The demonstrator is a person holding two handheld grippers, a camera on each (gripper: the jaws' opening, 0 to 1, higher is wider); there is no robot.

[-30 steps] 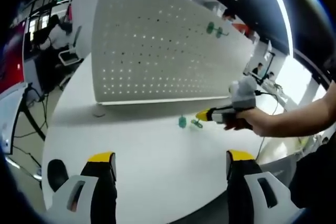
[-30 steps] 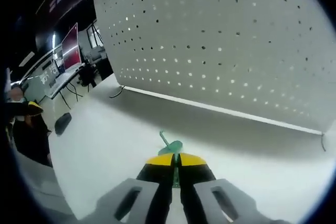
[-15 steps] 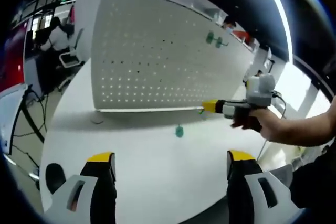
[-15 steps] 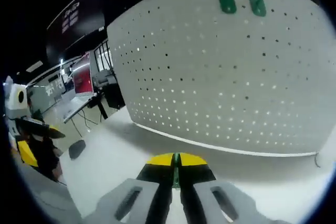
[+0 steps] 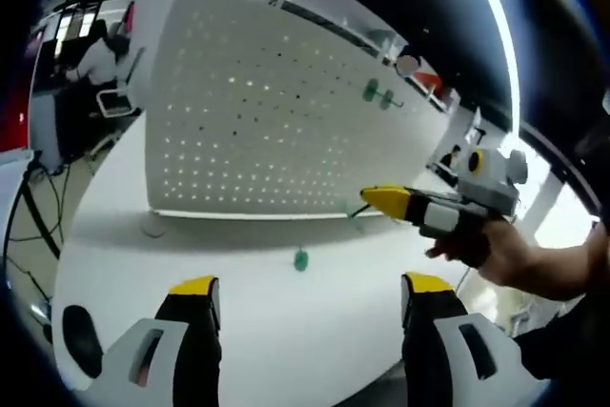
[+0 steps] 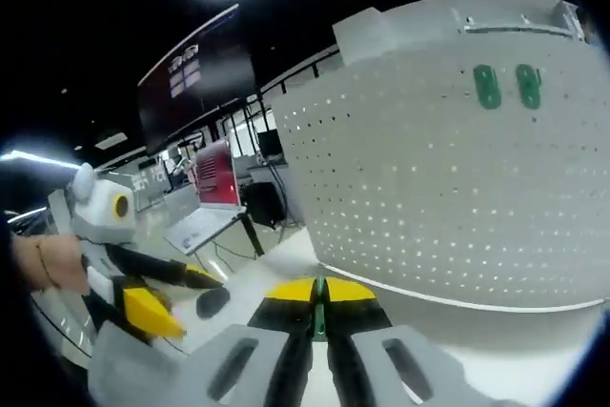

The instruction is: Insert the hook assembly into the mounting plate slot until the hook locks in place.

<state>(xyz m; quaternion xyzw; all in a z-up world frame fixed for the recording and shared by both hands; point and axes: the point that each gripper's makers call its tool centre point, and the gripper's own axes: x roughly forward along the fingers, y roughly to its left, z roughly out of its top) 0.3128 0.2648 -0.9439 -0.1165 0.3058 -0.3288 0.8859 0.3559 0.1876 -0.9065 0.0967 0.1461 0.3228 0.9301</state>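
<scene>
The green hook (image 6: 319, 316) sat pinched between the closed yellow tips of the right gripper (image 6: 319, 295), only a thin sliver of it showing in the right gripper view. In the left gripper view that same gripper reached toward the lower edge of the pegboard (image 5: 257, 111), carried by a hand (image 5: 496, 250). The hook looked small, light, stiff and plastic, probably smooth enough to twist in a loose pinch, so a firm hold on its flat body, leaving the back prongs free, seemed wise. The left gripper (image 5: 303, 285) stood wide open with nothing in it, low over the white desk (image 5: 257, 331).

The pegboard stood upright on the desk, and two green hooks (image 6: 505, 86) already hung side by side near its upper edge. A spare green piece (image 5: 301, 259) lay on the desk just in front of the pegboard's foot. Nothing stood between the carried hook and the pegboard's holes. To the pegboard's left, a laptop (image 6: 212, 195) and office chairs sat well apart from the work.
</scene>
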